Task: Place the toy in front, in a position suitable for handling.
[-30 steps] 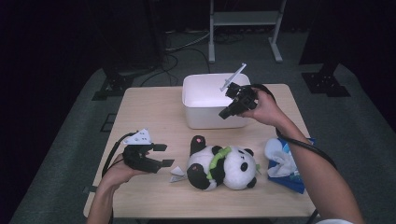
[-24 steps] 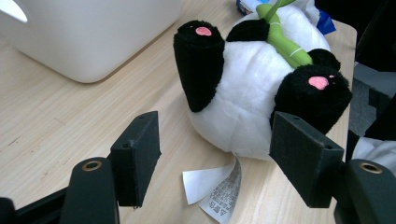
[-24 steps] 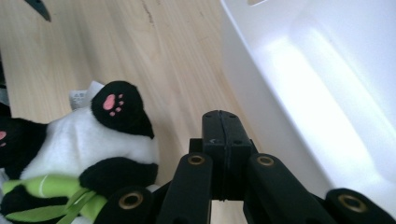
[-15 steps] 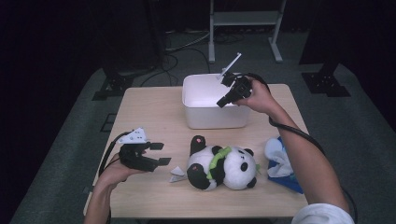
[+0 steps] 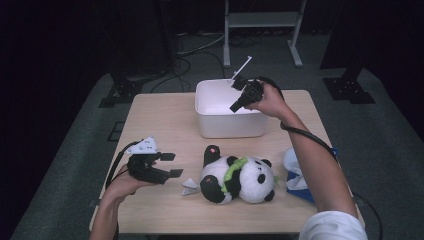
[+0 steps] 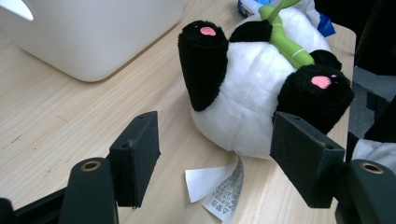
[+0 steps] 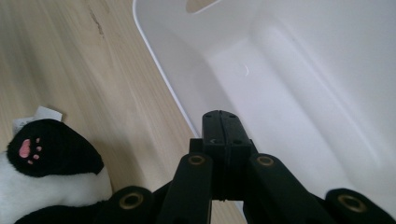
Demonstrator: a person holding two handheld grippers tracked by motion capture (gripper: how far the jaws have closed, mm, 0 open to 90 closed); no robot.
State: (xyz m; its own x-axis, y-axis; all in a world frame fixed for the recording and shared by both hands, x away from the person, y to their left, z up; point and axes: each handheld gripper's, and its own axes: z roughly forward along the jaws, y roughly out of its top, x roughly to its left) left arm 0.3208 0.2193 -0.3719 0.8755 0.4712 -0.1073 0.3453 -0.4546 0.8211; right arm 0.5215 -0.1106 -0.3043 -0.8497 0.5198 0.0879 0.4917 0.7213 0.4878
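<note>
Left tool: my left tool sits low over the bench near its left edge, jaws spread wide and holding nothing.
Left tool aim: in the left gripper view the jaws of this tool frame the panda, which lies just beyond them and apart from both.
Panda: the panda lies on its back on the bench, just in front of the bin, feet toward my left tool.
Tag: a white tag lies flat on the bench at the panda's base, between the left jaws.
Right tool: my right tool hangs over the bin's right part, jaws pressed together with nothing between them.
Right tool aim: in the right gripper view this tool points down at the bin's near rim.
Bin: white, standing at the bench's far middle.
Bag: a blue and white bag lies just right of the panda.
</note>
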